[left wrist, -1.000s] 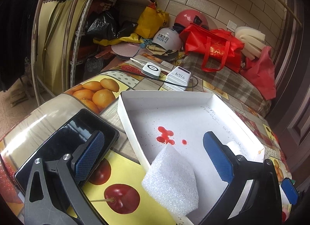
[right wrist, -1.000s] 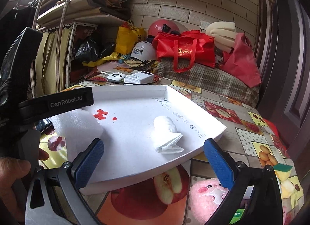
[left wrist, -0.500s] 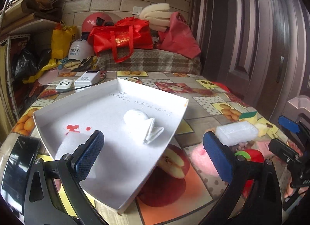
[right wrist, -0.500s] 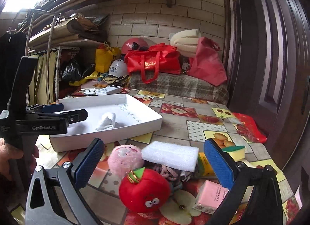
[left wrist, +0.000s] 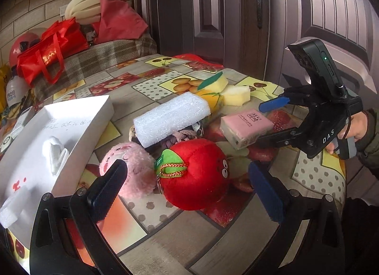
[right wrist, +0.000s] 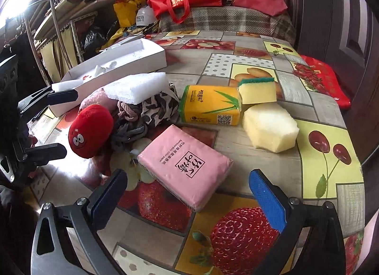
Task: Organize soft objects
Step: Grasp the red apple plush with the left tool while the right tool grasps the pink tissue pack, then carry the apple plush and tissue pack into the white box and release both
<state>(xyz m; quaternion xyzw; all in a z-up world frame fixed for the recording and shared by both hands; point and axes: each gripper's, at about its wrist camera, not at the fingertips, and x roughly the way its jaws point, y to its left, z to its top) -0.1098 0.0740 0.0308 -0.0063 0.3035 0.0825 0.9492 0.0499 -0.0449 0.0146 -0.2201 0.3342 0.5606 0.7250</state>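
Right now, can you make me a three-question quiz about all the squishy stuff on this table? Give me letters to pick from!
1. Where does the white foam block lie?
A. on the heap of cloth
B. inside the box
C. on the floor

2. What colour is the tissue pack nearest the right gripper?
A. green
B. pink
C. blue

3. How is the left gripper?
A. shut on the red plush apple
B. open, holding nothing
C. shut on a sponge

Answers:
1 A, it rests atop the crumpled cloth.
2 B, its wrapper is pink.
3 B, its fingers stand apart before the red plush apple.
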